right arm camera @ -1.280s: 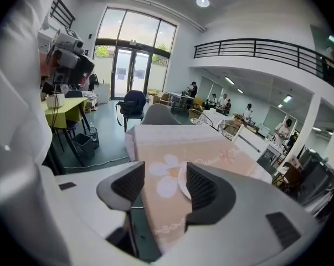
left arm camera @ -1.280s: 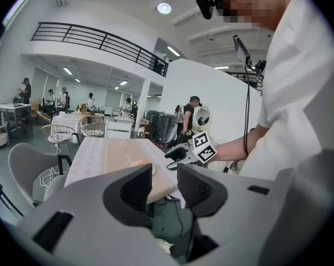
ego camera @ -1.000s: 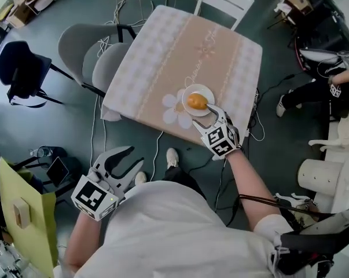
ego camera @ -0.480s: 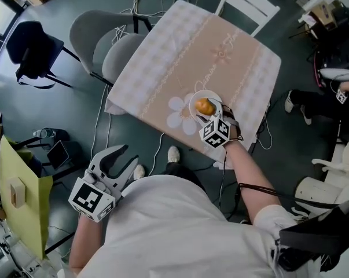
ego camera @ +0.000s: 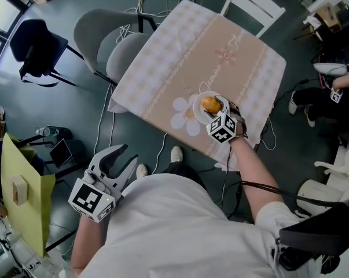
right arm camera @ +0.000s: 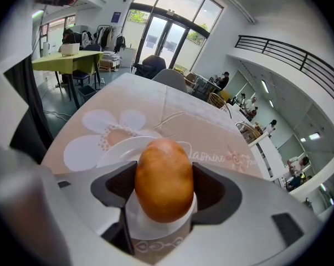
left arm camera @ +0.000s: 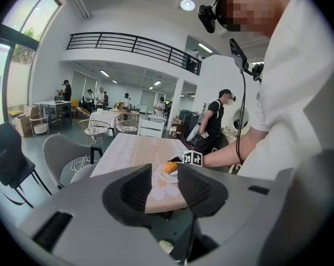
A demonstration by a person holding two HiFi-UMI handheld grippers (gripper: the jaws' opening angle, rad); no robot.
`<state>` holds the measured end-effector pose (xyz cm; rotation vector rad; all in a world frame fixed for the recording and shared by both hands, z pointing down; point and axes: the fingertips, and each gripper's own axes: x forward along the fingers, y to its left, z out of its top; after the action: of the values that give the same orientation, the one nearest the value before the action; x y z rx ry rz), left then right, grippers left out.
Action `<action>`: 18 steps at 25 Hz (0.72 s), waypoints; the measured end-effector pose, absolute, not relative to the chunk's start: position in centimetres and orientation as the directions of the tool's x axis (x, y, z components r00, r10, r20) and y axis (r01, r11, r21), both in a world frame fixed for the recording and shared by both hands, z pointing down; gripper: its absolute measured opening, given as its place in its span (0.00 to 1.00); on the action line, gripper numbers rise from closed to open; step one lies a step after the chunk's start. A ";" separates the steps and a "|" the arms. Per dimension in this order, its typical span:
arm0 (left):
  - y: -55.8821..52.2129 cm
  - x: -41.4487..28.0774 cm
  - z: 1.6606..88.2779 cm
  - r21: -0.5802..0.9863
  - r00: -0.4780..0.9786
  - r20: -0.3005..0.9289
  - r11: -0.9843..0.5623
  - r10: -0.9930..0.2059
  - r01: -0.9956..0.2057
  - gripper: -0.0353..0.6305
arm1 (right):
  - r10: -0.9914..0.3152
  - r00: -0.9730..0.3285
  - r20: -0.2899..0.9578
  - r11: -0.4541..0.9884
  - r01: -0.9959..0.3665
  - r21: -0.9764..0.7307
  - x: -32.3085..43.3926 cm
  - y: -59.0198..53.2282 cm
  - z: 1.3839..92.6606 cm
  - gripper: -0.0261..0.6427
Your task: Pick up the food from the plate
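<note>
An orange-brown bread roll (ego camera: 210, 103) lies on a small white plate (ego camera: 197, 112) near the front edge of the table (ego camera: 180, 57). My right gripper (ego camera: 215, 107) reaches over the plate. In the right gripper view the roll (right arm camera: 164, 176) fills the gap between the dark pads (right arm camera: 118, 185), and the jaws are closing on it from wide apart. It still rests on the plate (right arm camera: 114, 148). My left gripper (ego camera: 131, 155) hangs open and empty off the table, low at the left. From the left gripper view the roll (left arm camera: 170, 167) shows far off.
The tablecloth has a flower print (ego camera: 183, 120) beside the plate. Two grey chairs (ego camera: 105, 45) stand at the table's left and a white chair (ego camera: 255, 4) at its far end. Cables trail on the floor (ego camera: 105, 132). A yellow-green table (ego camera: 18, 207) stands at the lower left.
My right gripper has moved forward over the plate, so its fingers now stand either side of the roll. The left gripper has hardly moved.
</note>
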<state>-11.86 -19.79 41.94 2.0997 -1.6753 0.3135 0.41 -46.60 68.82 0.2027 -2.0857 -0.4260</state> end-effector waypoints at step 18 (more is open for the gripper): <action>-15.8 -13.7 40.5 0.163 0.313 0.356 -0.271 -0.880 -0.949 0.26 | -0.394 -0.516 0.760 0.914 -0.130 0.385 1.4 -42.3 62.7 0.52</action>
<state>-13.66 -15.85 40.48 2.2428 -1.6383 0.2775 1.42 -42.32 62.69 0.3744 -2.1075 -0.3462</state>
